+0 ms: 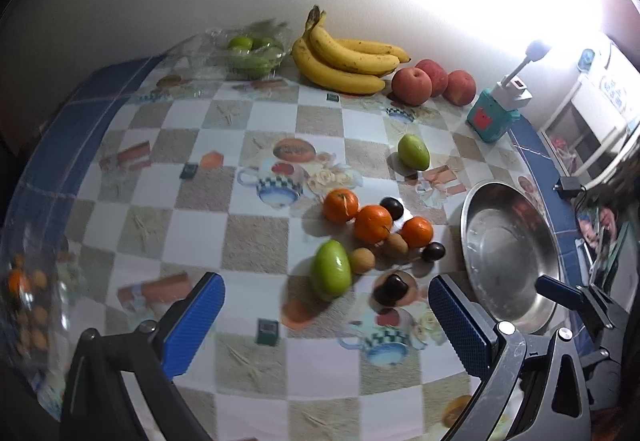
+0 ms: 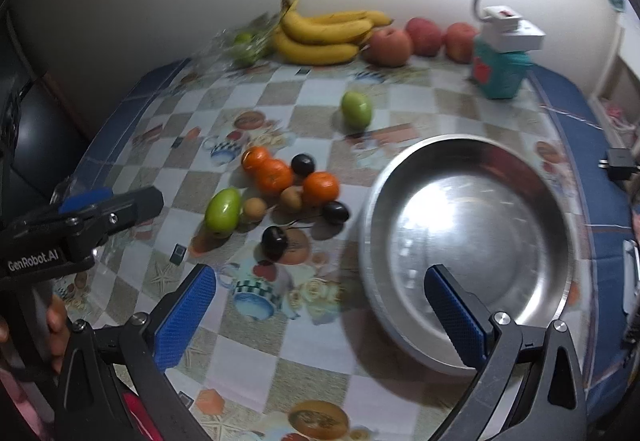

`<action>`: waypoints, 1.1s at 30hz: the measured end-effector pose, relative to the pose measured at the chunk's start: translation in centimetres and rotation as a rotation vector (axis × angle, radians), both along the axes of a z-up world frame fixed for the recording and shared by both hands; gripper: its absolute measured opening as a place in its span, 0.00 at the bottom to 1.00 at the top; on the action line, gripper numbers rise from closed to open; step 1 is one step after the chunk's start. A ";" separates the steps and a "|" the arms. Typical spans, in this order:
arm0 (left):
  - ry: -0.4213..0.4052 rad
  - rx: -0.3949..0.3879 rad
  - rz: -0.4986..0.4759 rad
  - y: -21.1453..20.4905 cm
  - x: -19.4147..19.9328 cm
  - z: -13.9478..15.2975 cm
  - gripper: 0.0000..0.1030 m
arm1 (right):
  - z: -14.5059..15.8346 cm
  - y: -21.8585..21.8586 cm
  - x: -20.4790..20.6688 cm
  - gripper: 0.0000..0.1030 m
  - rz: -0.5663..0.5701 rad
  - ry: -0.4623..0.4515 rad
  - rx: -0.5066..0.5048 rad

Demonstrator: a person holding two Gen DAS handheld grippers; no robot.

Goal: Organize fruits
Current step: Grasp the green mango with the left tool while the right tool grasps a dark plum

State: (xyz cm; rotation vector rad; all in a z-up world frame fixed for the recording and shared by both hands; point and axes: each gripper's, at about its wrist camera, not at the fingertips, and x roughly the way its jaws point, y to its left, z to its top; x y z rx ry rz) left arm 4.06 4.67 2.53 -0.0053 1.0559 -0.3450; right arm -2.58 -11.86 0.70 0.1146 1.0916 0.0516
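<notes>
Left wrist view: the left claw [image 1: 326, 315] hovers spread wide and empty at the bottom of the frame above a checkered counter [image 1: 160, 169]. Just ahead lie a green fruit [image 1: 331, 274], three oranges [image 1: 373, 223], small brown fruits [image 1: 362, 260] and dark plums [image 1: 391, 289], clustered near centre. A metal bowl [image 1: 508, 253] sits at right. Bananas [image 1: 344, 59] and apples [image 1: 412, 85] line the top.

Right wrist view: the right claw [image 2: 320, 315] is also spread and empty, its right finger over the bowl [image 2: 472, 241]. The left claw shows at left. To grasp well, centre one fruit between the fingers, probably the nearest plum [image 2: 274, 239], and close gently so it does not roll.
</notes>
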 end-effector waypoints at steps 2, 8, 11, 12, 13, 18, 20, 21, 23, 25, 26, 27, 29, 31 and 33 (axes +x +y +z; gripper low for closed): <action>-0.018 0.020 -0.033 0.2 0.4 0.0 1.00 | -0.8 0.8 0.5 1.00 0.025 0.020 -0.002; 0.003 0.079 -0.067 0.4 2.3 -1.8 1.00 | -1.3 2.3 1.7 1.00 0.075 0.000 -0.025; 0.026 0.084 -0.109 0.0 2.9 -3.0 1.00 | -1.9 2.3 2.4 0.99 0.080 -0.009 -0.026; 0.034 0.086 -0.128 -0.2 3.1 -3.4 0.99 | -2.1 2.5 2.6 0.99 0.089 -0.015 -0.039; 0.034 0.089 -0.138 -0.3 3.1 -3.8 0.99 | -2.3 2.7 2.8 0.96 0.098 -0.019 -0.049; 0.070 0.069 -0.159 -0.5 3.9 -5.3 0.88 | -3.9 3.6 3.9 0.81 0.162 0.013 -0.020; 0.095 0.044 -0.172 -0.4 4.0 -6.0 0.83 | -4.7 4.0 4.3 0.71 0.183 0.028 -0.011; 0.103 0.041 -0.181 -0.5 4.0 -6.4 0.83 | -5.0 4.1 4.4 0.70 0.193 0.034 -0.012; 0.104 0.039 -0.196 -0.9 3.9 -6.8 0.80 | -5.8 4.4 4.8 0.67 0.212 0.044 -0.014; 0.102 0.048 -0.219 -1.4 3.9 -7.1 0.76 | -6.3 4.4 5.0 0.63 0.227 0.051 0.000; 0.100 0.052 -0.232 -1.6 3.9 -7.2 0.74 | -6.6 4.4 5.2 0.61 0.229 0.055 0.003; 0.096 0.055 -0.243 -1.9 3.9 -7.3 0.71 | -6.8 4.4 5.2 0.60 0.233 0.056 0.000; 0.097 0.056 -0.261 -2.3 4.0 -7.6 0.68 | -7.1 4.6 5.3 0.56 0.242 0.054 -0.019; 0.109 0.056 -0.267 -2.4 4.2 -8.1 0.63 | -7.5 4.6 5.4 0.53 0.243 0.057 -0.026; 0.125 0.049 -0.270 -2.4 4.3 -8.6 0.53 | -7.9 4.7 5.6 0.48 0.248 0.063 -0.028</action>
